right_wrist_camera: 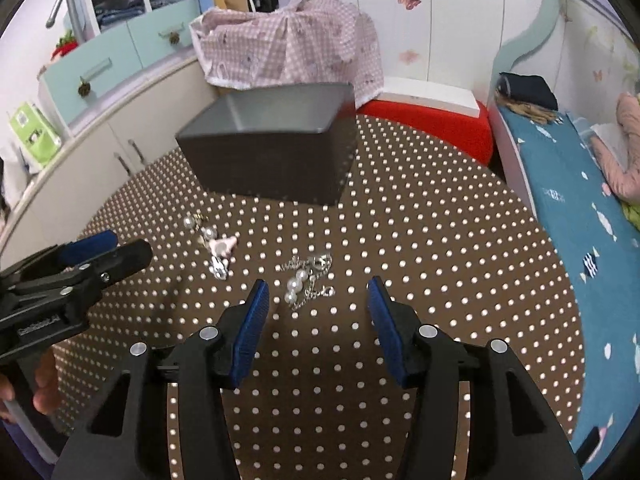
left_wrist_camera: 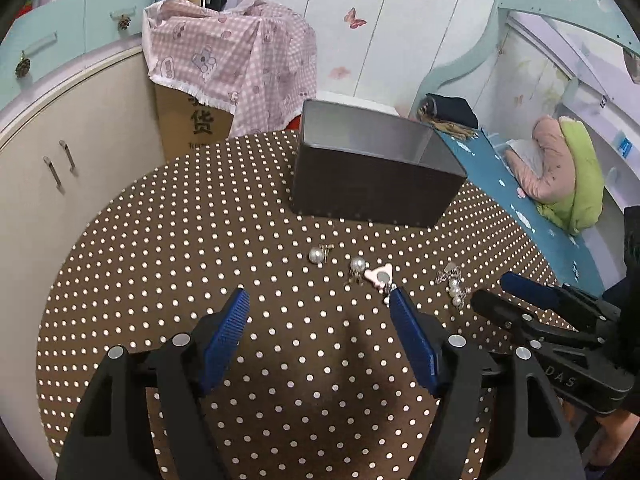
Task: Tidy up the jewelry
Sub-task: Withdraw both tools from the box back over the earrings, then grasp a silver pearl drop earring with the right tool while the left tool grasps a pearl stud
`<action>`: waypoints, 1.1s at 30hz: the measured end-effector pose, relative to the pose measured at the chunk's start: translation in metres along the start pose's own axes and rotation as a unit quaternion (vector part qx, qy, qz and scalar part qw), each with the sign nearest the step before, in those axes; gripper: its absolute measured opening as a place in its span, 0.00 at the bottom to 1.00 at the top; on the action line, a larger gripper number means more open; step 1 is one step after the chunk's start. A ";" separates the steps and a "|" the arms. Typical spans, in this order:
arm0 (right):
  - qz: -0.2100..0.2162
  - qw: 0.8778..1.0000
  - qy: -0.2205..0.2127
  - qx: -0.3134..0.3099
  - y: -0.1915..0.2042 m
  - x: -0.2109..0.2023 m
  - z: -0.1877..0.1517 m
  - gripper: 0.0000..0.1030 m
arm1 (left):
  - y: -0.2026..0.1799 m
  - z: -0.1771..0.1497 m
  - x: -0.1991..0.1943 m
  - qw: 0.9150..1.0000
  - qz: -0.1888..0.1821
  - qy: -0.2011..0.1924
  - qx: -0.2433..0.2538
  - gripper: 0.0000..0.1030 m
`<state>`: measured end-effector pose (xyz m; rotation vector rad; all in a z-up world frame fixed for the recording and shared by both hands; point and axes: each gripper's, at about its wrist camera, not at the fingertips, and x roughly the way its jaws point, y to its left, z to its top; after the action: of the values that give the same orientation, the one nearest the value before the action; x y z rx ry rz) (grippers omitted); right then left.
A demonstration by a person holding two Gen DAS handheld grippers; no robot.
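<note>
Where the left wrist view looks down, the left gripper (left_wrist_camera: 318, 300) is seen spread and empty at lower centre over a polka-dot tablecloth (left_wrist_camera: 168, 248); pearl earrings (left_wrist_camera: 320, 255) lie at centre, below a dark box (left_wrist_camera: 372, 184). In the right wrist view, the right gripper (right_wrist_camera: 318, 294) is spread, empty, with a pearl bracelet (right_wrist_camera: 302, 282) lying just above it.

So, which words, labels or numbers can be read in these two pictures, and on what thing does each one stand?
"货": large dark character on the cardboard box; the small print under it is too small to read.
"DAS": raised letters on the right gripper.
Raised lettering on the left gripper: too blurred.
Green package: print unreadable.
</note>
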<state>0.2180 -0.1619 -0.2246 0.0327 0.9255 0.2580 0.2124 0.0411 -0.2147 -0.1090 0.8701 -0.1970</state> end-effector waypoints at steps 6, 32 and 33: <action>-0.004 1.000 0.008 -0.014 0.008 0.013 0.001 0.49 | 0.006 -0.003 0.009 1.000 0.010 0.007 0.004 0.68; 0.019 0.999 -0.015 -0.023 -0.006 0.014 0.017 0.09 | 0.001 0.031 0.056 0.998 0.024 0.028 0.060 0.58; 0.021 0.999 -0.015 -0.023 -0.007 0.014 0.018 0.09 | 0.003 0.031 0.056 0.998 0.022 0.025 0.055 0.57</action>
<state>0.2421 -0.1637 -0.2259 0.0144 0.8900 0.3167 0.2714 0.0326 -0.2369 0.0184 0.9096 -0.2067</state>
